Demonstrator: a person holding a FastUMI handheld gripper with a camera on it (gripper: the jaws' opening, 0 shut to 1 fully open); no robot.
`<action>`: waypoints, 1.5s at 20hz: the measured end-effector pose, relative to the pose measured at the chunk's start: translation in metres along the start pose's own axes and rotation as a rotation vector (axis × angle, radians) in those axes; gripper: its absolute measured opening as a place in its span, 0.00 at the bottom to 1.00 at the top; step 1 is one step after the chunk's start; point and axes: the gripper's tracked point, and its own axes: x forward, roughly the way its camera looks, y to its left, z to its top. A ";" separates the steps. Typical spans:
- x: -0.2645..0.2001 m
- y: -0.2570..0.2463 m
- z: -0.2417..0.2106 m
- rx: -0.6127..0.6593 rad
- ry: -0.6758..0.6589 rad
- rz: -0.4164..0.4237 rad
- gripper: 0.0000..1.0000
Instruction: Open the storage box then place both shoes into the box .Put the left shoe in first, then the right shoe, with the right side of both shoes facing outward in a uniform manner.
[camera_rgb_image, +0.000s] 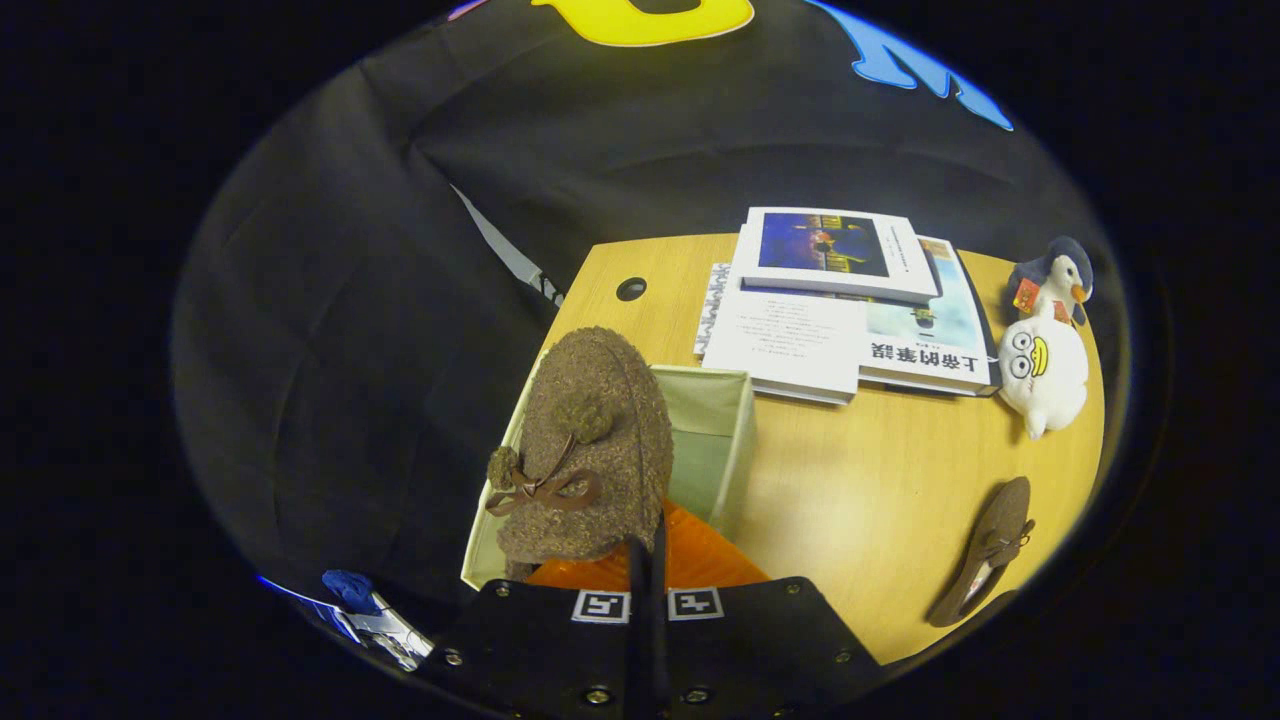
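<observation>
My gripper (646, 560) is shut on a brown fuzzy shoe (590, 450) with a bow and pompoms, pinching the rim of its opening. The shoe hangs toe-away over the open white storage box (735, 440), which stands at the table's left edge; its orange inner lining shows just ahead of my fingers. The second brown shoe (985, 565) lies on the wooden table (860, 500) off to the right of my fingers, apart from the box.
A stack of books (840, 300) lies beyond the box at the table's far side. Two plush toys, a white one (1043, 372) and a penguin (1060, 275), sit at the far right edge. A cable hole (631, 289) is near the far left corner.
</observation>
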 end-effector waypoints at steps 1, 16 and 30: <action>0.011 0.005 0.000 0.003 0.018 -0.013 0.00; 0.076 0.049 -0.021 -0.030 0.124 0.031 0.78; -0.010 -0.029 -0.008 -0.027 0.021 0.065 0.98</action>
